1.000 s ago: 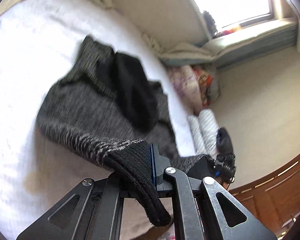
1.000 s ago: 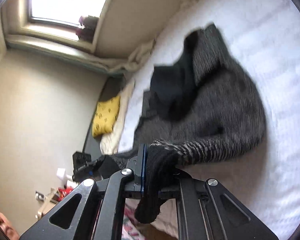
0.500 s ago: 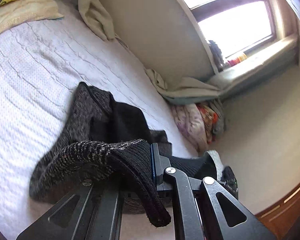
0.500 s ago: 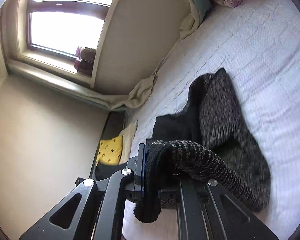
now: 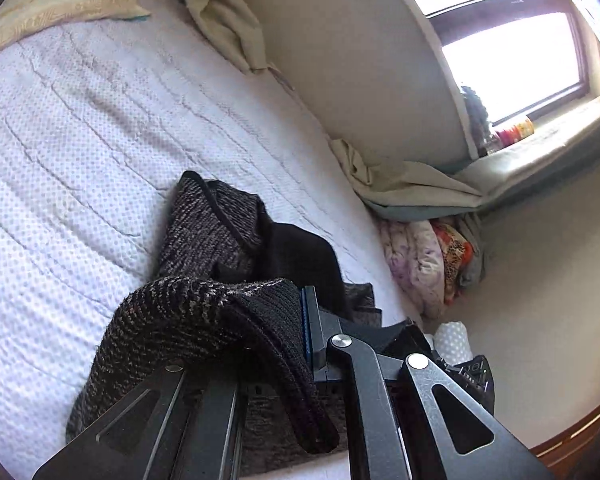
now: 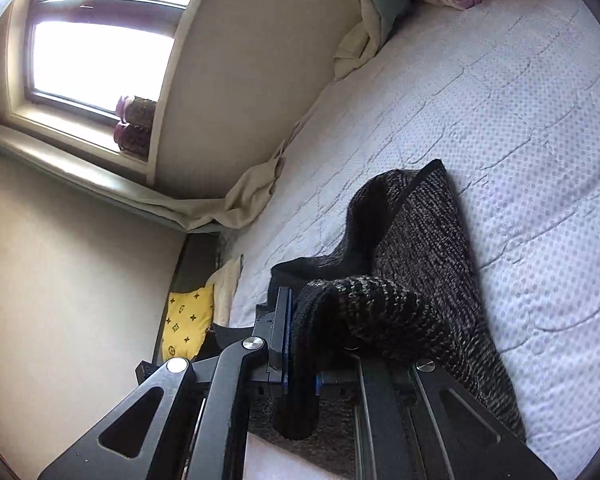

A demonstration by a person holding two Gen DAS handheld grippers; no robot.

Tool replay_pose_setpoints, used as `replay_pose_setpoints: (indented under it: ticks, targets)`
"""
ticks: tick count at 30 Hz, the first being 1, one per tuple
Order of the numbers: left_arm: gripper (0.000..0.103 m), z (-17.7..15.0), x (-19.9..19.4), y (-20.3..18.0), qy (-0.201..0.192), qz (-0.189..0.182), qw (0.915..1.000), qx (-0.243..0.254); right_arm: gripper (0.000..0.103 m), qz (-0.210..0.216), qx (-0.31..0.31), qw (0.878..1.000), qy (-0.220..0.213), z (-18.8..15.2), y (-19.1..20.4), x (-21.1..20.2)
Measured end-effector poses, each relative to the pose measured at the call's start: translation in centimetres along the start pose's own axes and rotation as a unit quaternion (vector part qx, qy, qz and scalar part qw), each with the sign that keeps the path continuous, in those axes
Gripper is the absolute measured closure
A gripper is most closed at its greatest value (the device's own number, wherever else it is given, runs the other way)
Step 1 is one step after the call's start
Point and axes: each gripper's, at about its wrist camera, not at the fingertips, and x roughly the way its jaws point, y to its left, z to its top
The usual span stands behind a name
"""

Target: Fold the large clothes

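Observation:
A dark grey-and-black knitted sweater [image 5: 208, 236] lies on a white dotted bed cover [image 5: 72, 128]. Its near edge is lifted and doubled over toward the far part. My left gripper [image 5: 300, 320] is shut on the black ribbed hem, which hangs down over its jaws. In the right wrist view the same sweater [image 6: 420, 224] stretches away across the bed cover [image 6: 500, 92], and my right gripper [image 6: 296, 336] is shut on another part of the ribbed hem, which droops below its jaws. The other gripper shows as a black shape at the far side of each view.
A cream blanket [image 5: 220, 12] is bunched along the padded headboard [image 5: 340, 48]. Floral bedding [image 5: 416, 264] lies past the bed's right end. A yellow patterned cushion [image 6: 186, 324] lies at the other end. A window [image 6: 96, 48] with jars on its sill is beyond.
Both grippers have carried the sweater's hem forward over the garment, so the spread-out body has folded up into a shorter heap. More of the bed and headboard shows now.

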Motion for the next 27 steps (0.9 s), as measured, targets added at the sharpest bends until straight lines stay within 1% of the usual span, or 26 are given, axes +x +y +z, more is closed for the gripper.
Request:
replay_pose_setpoints:
  ticks: [9,15,22,23,24,25,26,27]
  targets:
    - [0.095,1.3,2.6,1.2,-0.004,0.005,1.0000,-0.003,0.099,-0.012,0.009,1.000,-0.008,1.5,-1.9,1.9]
    - [0.095,1.2,4.7,3.0,0.012,0.033,0.9994,-0.007,0.099,-0.036,0.021,0.999,-0.001,1.6,-3.7,3.6]
    - [0.094,0.9,6.2,4.1,0.024,0.045,0.9986,-0.015,0.098,-0.053,0.036,0.998,0.004,1.4,-5.4,4.7]
    - [0.093,0.8,6.4,4.2,0.027,0.047,0.9984,-0.016,0.096,-0.056,0.039,0.998,0.005,1.4,-5.7,4.8]
    - [0.085,0.6,6.5,4.3,0.030,0.051,0.9981,-0.016,0.094,-0.060,0.046,0.997,0.006,1.3,-6.1,4.9]
    - [0.073,0.5,6.5,4.3,0.031,0.055,0.9978,-0.017,0.093,-0.067,0.056,0.996,0.006,1.2,-6.6,5.0]
    - [0.065,0.4,6.5,4.3,0.030,0.060,0.9975,-0.021,0.089,-0.075,0.063,0.995,0.002,1.1,-6.9,4.9]
    - [0.049,0.4,6.3,4.2,0.024,0.064,0.9974,-0.026,0.082,-0.080,0.072,0.994,-0.001,1.1,-7.4,4.7]
